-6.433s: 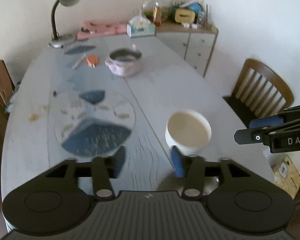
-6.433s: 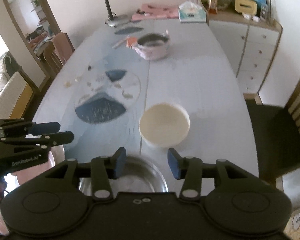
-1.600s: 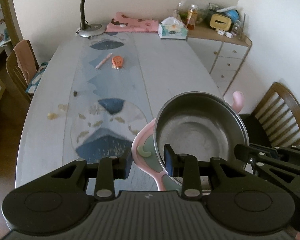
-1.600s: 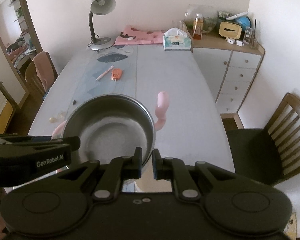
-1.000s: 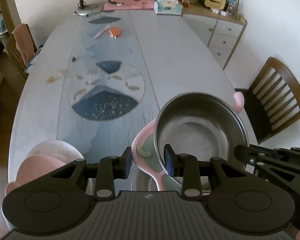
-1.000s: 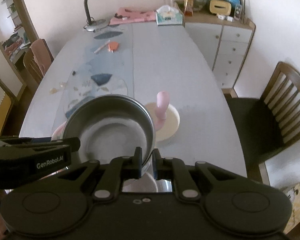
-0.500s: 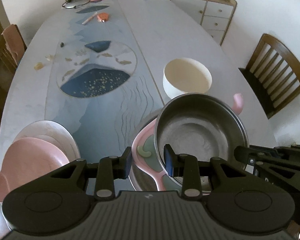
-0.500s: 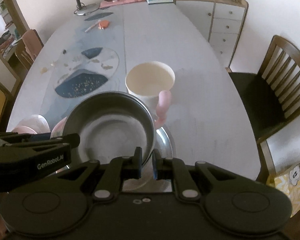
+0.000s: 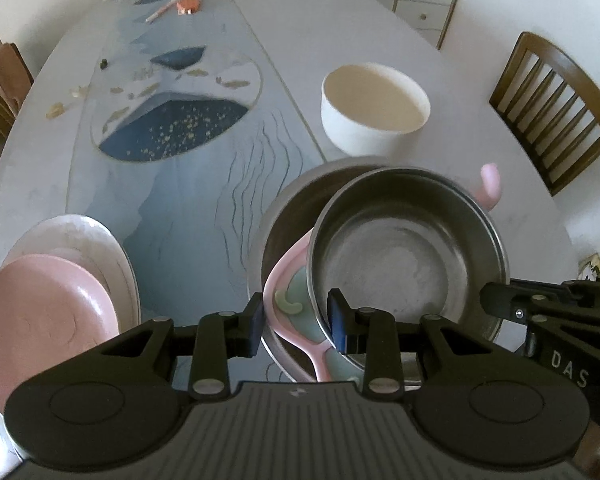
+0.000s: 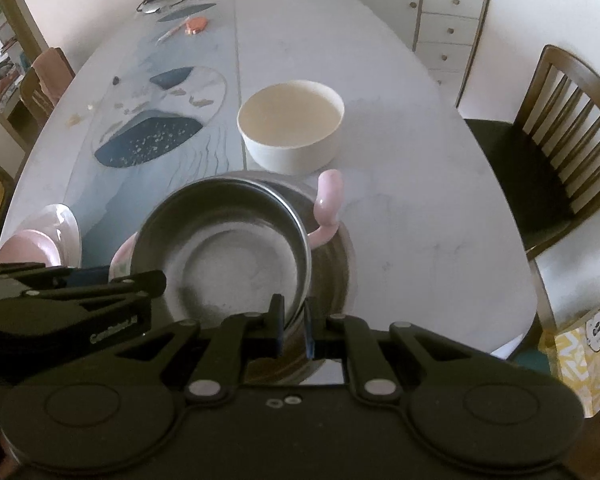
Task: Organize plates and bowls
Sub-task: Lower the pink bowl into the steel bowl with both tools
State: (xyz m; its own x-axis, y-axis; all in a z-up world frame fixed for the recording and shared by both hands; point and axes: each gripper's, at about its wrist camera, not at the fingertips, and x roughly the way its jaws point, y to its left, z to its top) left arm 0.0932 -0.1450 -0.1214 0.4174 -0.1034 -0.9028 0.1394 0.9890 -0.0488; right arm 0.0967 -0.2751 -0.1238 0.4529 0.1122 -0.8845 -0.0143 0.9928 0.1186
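Both grippers hold a steel bowl in a pink holder with ear-like handles [image 9: 408, 264] [image 10: 224, 256]. My left gripper [image 9: 296, 322] is shut on its pink left rim. My right gripper [image 10: 294, 326] is shut on its steel right rim. The bowl hangs just over a larger steel bowl [image 9: 292, 208] [image 10: 332, 264] on the table; whether they touch I cannot tell. A cream bowl [image 9: 374, 106] [image 10: 290, 126] stands just beyond. A pink plate [image 9: 44, 312] lies on a white plate [image 9: 96, 240] at the near left.
The oval grey table [image 10: 420, 220] has a blue patterned runner [image 9: 172, 120]. A lamp base [image 10: 156, 2], a pen and an orange item [image 10: 196, 24] lie at the far end. Wooden chairs [image 10: 560, 128] and a white drawer cabinet [image 10: 448, 12] stand on the right.
Both grippers have carried the pink-holder bowl back and down toward the near table edge; it now hangs over the larger steel bowl. The plates at the left came into closer view.
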